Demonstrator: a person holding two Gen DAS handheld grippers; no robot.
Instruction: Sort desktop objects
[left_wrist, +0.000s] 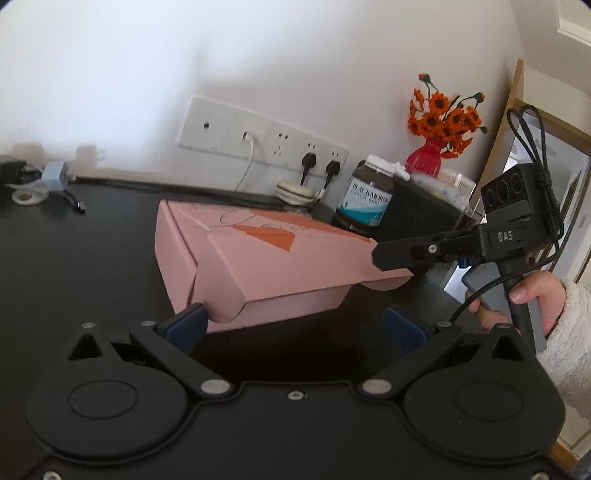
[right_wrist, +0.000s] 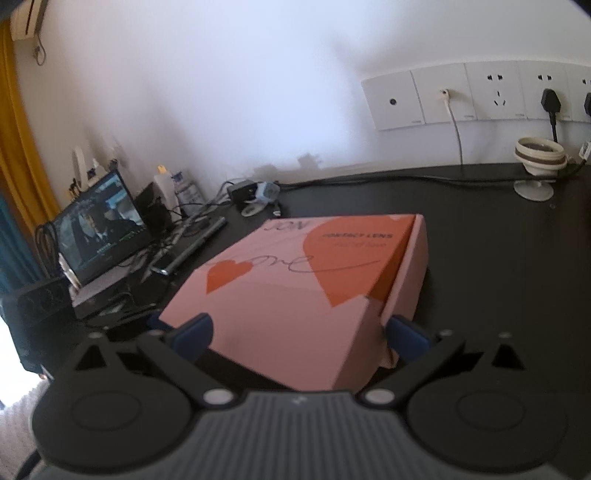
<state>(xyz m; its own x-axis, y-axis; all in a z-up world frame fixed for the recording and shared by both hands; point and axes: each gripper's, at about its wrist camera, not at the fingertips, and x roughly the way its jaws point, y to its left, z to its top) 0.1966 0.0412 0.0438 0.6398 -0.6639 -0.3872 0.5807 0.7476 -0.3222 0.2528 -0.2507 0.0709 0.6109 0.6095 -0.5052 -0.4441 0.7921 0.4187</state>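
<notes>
The right gripper (right_wrist: 299, 334) was seen with its blue-padded jaws set apart to either side of the near corner of a flat pink cardboard box printed with orange hearts (right_wrist: 306, 280); whether the pads actually pressed the cardboard could not be told. The left gripper (left_wrist: 295, 325) was also spread wide, one pad beside the box's (left_wrist: 258, 266) near corner, the other well clear of it. The box appeared slightly tilted on the black desktop (left_wrist: 74, 258), near its middle. Behind it stood a dark supplement bottle with a white cap (left_wrist: 369, 195) and a red vase of orange flowers (left_wrist: 424, 158). If the box were squeezed at one corner only, it was judged likely to pivot, slip free or crumple, since thin cardboard gives under load.
</notes>
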